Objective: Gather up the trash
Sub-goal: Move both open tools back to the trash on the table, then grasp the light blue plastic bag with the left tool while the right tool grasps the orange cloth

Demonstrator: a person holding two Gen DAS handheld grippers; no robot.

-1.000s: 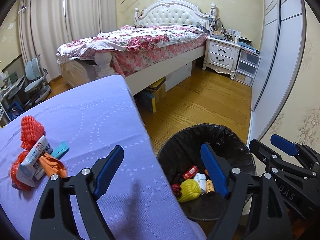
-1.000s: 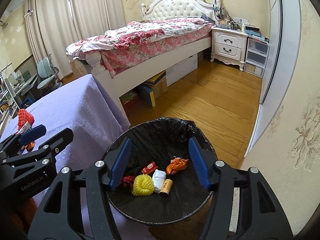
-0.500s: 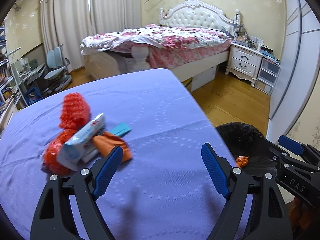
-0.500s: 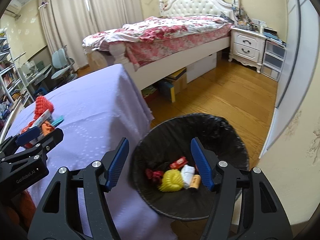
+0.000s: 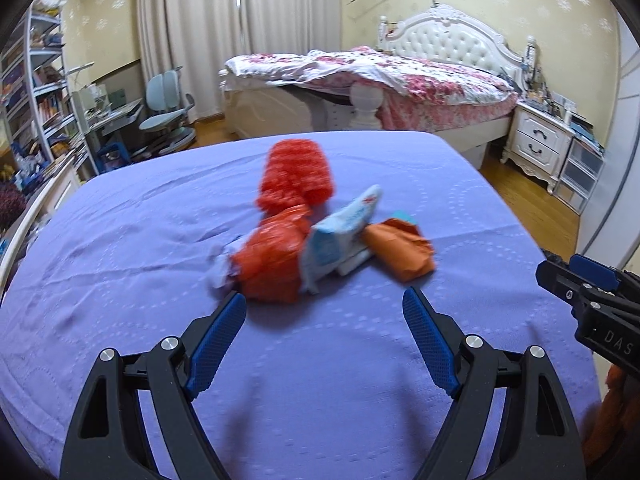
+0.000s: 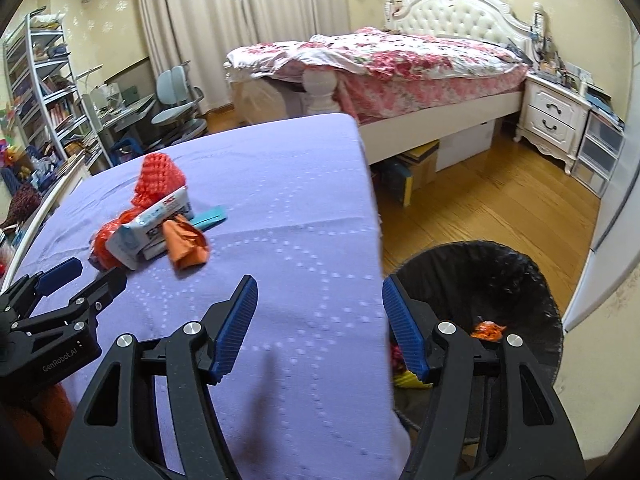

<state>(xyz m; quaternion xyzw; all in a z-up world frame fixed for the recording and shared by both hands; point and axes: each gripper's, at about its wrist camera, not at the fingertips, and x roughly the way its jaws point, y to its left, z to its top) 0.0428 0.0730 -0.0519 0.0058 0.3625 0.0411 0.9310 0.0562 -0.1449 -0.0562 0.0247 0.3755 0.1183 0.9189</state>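
Both tongs, left (image 5: 324,322) and right (image 6: 319,308), gape empty; orange wrapper (image 5: 402,254) looks light, crinkly; pinch its bunched middle.

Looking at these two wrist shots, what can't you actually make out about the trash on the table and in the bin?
- Left wrist: pile motion-blurred; white packet print unreadable.
- Left wrist: teal item mostly hidden behind orange wrapper.
- Right wrist: bin contents mostly hidden by right claw and table edge.
- Left wrist: bin cut off.
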